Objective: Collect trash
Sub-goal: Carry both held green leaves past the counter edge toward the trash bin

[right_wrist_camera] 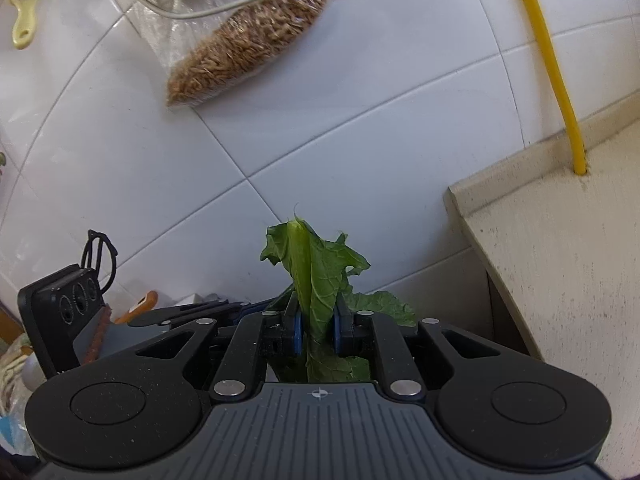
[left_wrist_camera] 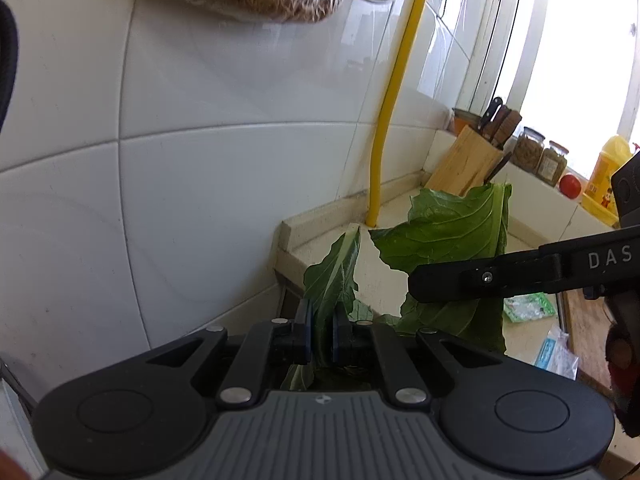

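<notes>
Clamped between the blue pads (left_wrist_camera: 307, 330) of the left gripper (left_wrist_camera: 320, 332) is 1 narrow green leaf (left_wrist_camera: 334, 276), its tip pointing up toward the white tiled wall (left_wrist_camera: 180, 200). Just beside it, the right gripper (right_wrist_camera: 316, 330) is shut on 1 larger leaf (right_wrist_camera: 316, 280), folded along its pale rib and held off the edge of the beige counter (right_wrist_camera: 560, 260).

Containers: 1 clear plastic bag (right_wrist_camera: 244, 44) hangs on the wall, filled with brown dried strands. At the counter's far end, 1 wooden knife block (left_wrist_camera: 468, 164) holds several dark-handled knives, the count unclear. 2 glass jars (left_wrist_camera: 540, 156) with brownish contents stand on the window ledge, next to 1 yellow bottle (left_wrist_camera: 606, 176) and 1 red tomato (left_wrist_camera: 570, 186).

1 yellow pipe (left_wrist_camera: 394, 88) runs down the wall into the counter. 2 small plastic wrappers (left_wrist_camera: 528, 308) lie on the counter, below the right gripper's arm in the left wrist view.
</notes>
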